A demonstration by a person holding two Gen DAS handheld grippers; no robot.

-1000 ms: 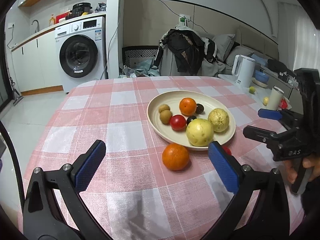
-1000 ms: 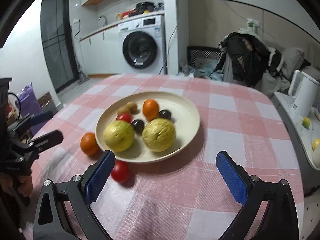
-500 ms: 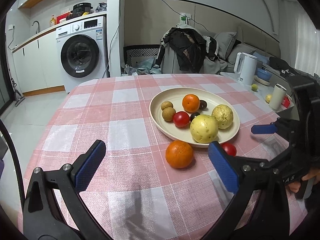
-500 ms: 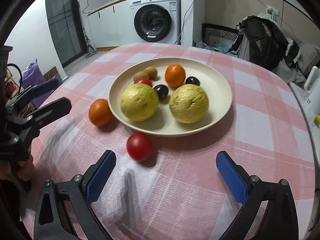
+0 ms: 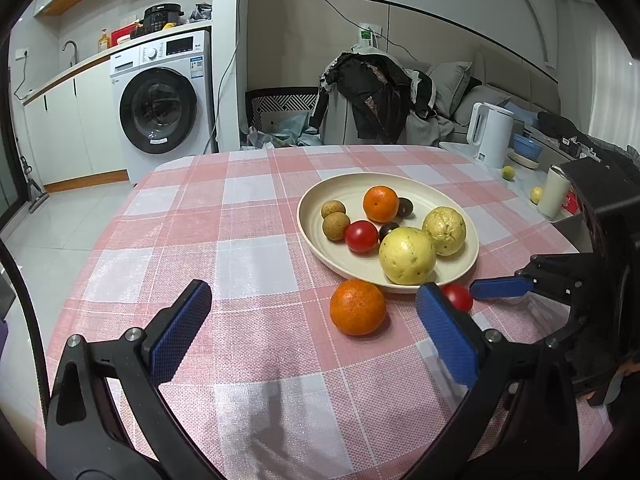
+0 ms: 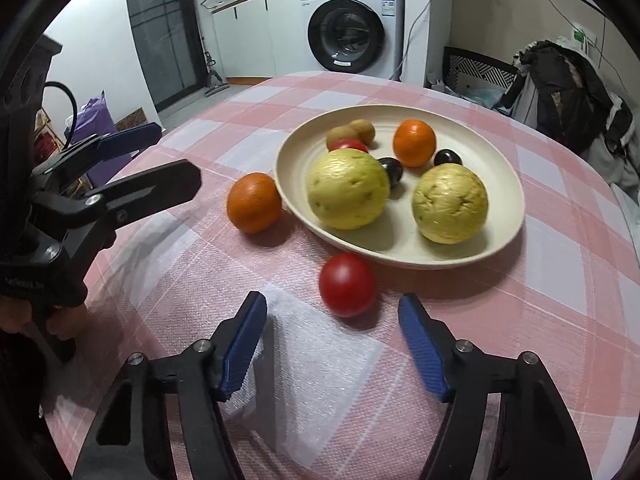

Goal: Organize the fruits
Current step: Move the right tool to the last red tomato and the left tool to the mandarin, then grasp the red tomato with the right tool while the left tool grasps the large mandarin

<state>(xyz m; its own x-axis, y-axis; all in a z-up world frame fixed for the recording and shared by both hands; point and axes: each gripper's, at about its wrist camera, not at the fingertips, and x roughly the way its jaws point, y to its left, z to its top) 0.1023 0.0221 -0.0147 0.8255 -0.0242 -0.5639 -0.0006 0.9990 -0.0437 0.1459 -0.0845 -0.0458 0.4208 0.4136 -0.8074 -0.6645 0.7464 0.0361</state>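
A cream plate (image 5: 344, 192) (image 6: 508, 176) on the pink checked tablecloth holds two yellow guavas (image 5: 406, 255) (image 6: 347, 189), an orange (image 5: 380, 203) (image 6: 414, 143), a red tomato (image 5: 361, 236), two brown longans and two dark plums. Off the plate lie a loose orange (image 5: 357, 307) (image 6: 254, 202) and a loose red tomato (image 5: 457, 297) (image 6: 347, 285). My right gripper (image 6: 333, 350) is open, its blue pads just short of the loose tomato. The left gripper (image 5: 316, 332) is open too, with the loose orange just ahead of its gap.
The checked table (image 5: 240, 208) drops off at its rounded edges. Beyond it stand a washing machine (image 5: 160, 108), a chair heaped with clothes (image 5: 376, 96) and a side counter with a white kettle (image 5: 490, 134) and a cup (image 5: 554, 197).
The right gripper has moved in low toward the loose tomato and its jaws have narrowed. The left gripper has edged forward toward the loose orange.
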